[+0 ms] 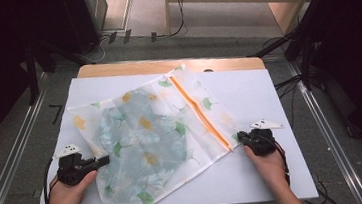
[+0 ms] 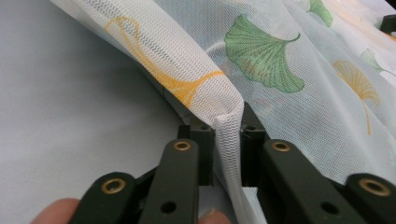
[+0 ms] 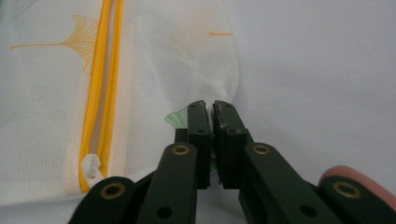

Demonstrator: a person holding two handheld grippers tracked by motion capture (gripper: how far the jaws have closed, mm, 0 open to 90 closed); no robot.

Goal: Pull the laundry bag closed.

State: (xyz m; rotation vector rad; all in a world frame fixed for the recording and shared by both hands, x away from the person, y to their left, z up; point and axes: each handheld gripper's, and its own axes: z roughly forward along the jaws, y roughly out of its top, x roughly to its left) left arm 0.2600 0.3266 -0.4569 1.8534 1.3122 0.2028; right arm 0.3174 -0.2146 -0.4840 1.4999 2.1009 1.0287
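**Both grippers clamped on mesh laundry bag, opposite edges**

Mesh laundry bag (image 1: pixel 147 140): white net printed with green and yellow ginkgo leaves, lying flat and skewed on the white table sheet (image 1: pixel 253 90), roughly centre. Something blue-green with a flower pattern shows through the mesh, sitting in the bag's 8 o'clock half. Orange zipper (image 1: pixel 200 111) runs along the bag's right-hand side, from 12 o'clock at the far edge down to about 4 o'clock. In the right gripper view the zipper (image 3: pixel 100 98) looks closed, with the white pull (image 3: pixel 92 167) at the near end.

Left gripper (image 1: pixel 105 160): at 9 o'clock of the bag, on its left edge. Left gripper view shows the jaws pinched on a fold of the bag's white hem (image 2: pixel 229 140), mesh bunched up just above the pads.

Right gripper (image 1: pixel 240 136): at 3 o'clock of the bag, at the corner just beside the zipper end. Right gripper view shows the jaws nearly together, with a sliver of the bag's edge (image 3: pixel 187 70) caught between them; a green leaf print peeks out beside the left jaw.

Wooden table edge (image 1: pixel 115 68) shows past the sheet at 12 o'clock. Grey floor with metal rails (image 1: pixel 17 148) on both sides.
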